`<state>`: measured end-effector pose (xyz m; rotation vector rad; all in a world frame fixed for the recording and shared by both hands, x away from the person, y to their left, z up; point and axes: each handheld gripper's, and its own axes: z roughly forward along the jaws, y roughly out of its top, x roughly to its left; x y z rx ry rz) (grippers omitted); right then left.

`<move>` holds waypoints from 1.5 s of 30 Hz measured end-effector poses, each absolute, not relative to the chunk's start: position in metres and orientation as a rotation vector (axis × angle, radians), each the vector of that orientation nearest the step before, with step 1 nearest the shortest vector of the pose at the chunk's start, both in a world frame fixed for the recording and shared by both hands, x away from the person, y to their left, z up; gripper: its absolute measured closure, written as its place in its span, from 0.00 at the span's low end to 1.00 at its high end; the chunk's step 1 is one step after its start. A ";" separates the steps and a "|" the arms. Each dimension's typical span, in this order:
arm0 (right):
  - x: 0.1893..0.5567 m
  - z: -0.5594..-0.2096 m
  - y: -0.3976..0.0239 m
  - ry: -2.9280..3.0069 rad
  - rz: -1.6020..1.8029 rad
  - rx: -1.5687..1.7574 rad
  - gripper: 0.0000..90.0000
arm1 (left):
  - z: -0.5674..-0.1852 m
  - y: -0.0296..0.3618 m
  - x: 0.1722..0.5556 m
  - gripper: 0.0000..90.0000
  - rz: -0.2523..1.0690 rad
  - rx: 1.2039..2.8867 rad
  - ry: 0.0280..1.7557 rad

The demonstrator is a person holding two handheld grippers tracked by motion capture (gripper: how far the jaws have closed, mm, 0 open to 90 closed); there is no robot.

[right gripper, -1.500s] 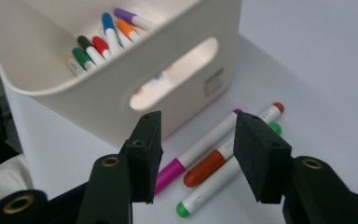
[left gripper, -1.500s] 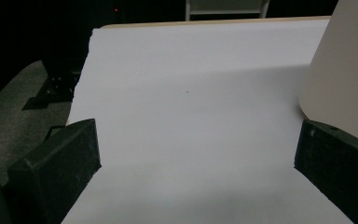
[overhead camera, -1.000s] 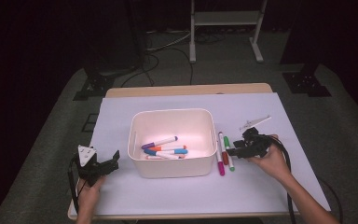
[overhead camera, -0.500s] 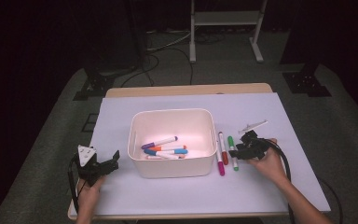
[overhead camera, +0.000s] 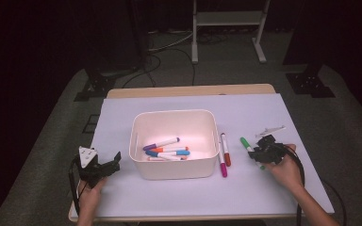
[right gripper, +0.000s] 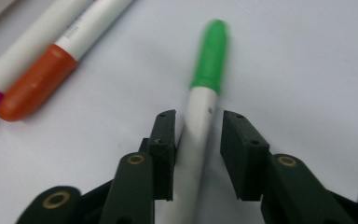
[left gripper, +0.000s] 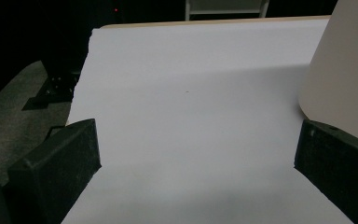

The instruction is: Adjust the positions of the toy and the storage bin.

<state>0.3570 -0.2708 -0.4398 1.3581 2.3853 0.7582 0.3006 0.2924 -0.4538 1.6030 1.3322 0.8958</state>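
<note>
A green-capped white marker (overhead camera: 246,143) (right gripper: 205,93) lies on the white sheet, right of a cream bin (overhead camera: 174,114). My right gripper (overhead camera: 258,154) (right gripper: 199,120) is low over it with the marker's barrel between its jaws. The jaws have just been closing; the left pad looks against the barrel, and a thin gap remains at the right pad. My left gripper (overhead camera: 115,164) (left gripper: 198,133) rests open on the sheet left of the bin (left gripper: 345,70), with nothing between its jaws.
A red-capped marker (overhead camera: 226,149) (right gripper: 37,86) and a magenta-capped one (overhead camera: 222,165) lie side by side against the bin's right wall. Several markers (overhead camera: 165,148) lie inside the bin. A small grey object (overhead camera: 269,130) sits beyond my right gripper.
My right gripper has moved down and toward the person along the green marker, and its jaws have narrowed around the barrel. The left gripper has stayed put.
</note>
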 end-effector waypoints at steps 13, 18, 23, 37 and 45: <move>0.345 -0.425 -0.291 2.439 0.922 1.390 0.84 | -0.454 0.293 0.301 0.00 0.894 1.602 1.338; 0.338 -0.404 -0.289 2.459 1.011 1.365 0.84 | -0.454 0.292 0.301 0.00 0.897 1.607 1.334; 0.330 -0.377 -0.286 2.464 1.119 1.328 0.84 | -0.454 0.293 0.301 0.00 0.898 1.606 1.334; 0.324 -0.297 -0.249 2.530 1.246 1.104 0.84 | -0.454 0.293 0.301 0.00 0.895 1.605 1.333; 0.328 -0.270 -0.208 2.615 1.307 0.951 0.84 | -0.454 0.293 0.301 0.00 0.893 1.604 1.334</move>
